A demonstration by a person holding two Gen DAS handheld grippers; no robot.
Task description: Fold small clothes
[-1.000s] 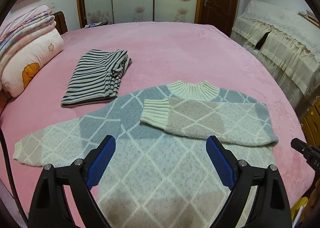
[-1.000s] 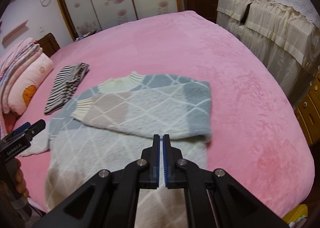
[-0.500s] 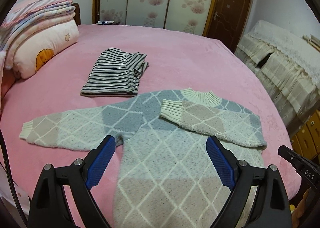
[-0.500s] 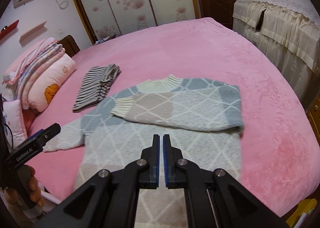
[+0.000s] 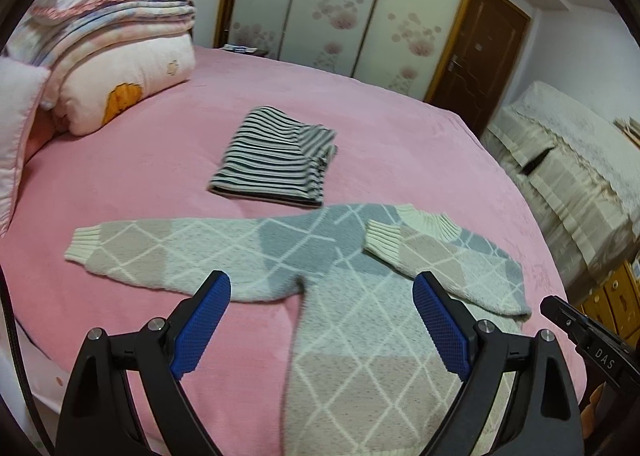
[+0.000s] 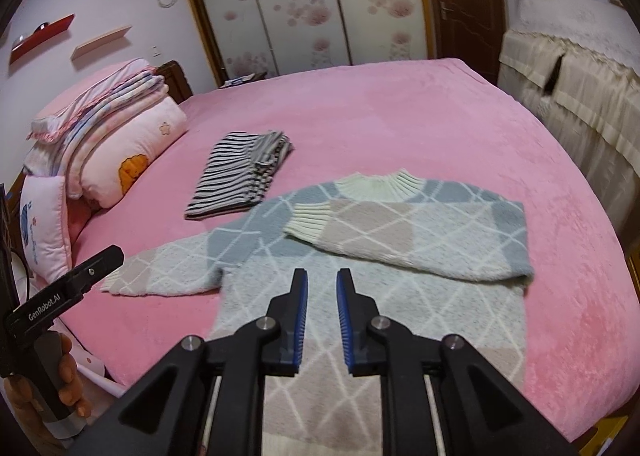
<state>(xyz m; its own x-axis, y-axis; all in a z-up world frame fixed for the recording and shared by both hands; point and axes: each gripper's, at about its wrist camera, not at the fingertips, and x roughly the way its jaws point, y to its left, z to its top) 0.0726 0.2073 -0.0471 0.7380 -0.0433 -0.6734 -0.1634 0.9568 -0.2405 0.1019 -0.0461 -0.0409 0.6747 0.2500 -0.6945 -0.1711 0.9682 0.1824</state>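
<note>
The sweater [image 5: 360,320], a pale knit with grey, beige and cream diamonds, lies flat on the pink bed [image 5: 140,176] directly beneath and ahead of both pairs of my fingers. It is half prepared: the sleeve ahead and to the right of my fingers is already folded across the chest, its ribbed cuff [image 6: 308,222] resting just below the collar [image 6: 380,184]. The other sleeve [image 5: 168,252] stretches straight out to the left of my left fingers, flat and unfolded, so I judge it is the next part to bring in. My left gripper [image 5: 320,324] hovers above the sweater's left side, spread wide and holding nothing, likely readied for that sleeve. My right gripper [image 6: 322,310] hangs over the body, parted by a narrow gap, also empty. Beyond my fingers, just past the sweater's shoulder, sits a striped garment [image 5: 276,160], already folded. Farther left, stacked pillows and quilts [image 5: 116,48] fill the bed's head.
</note>
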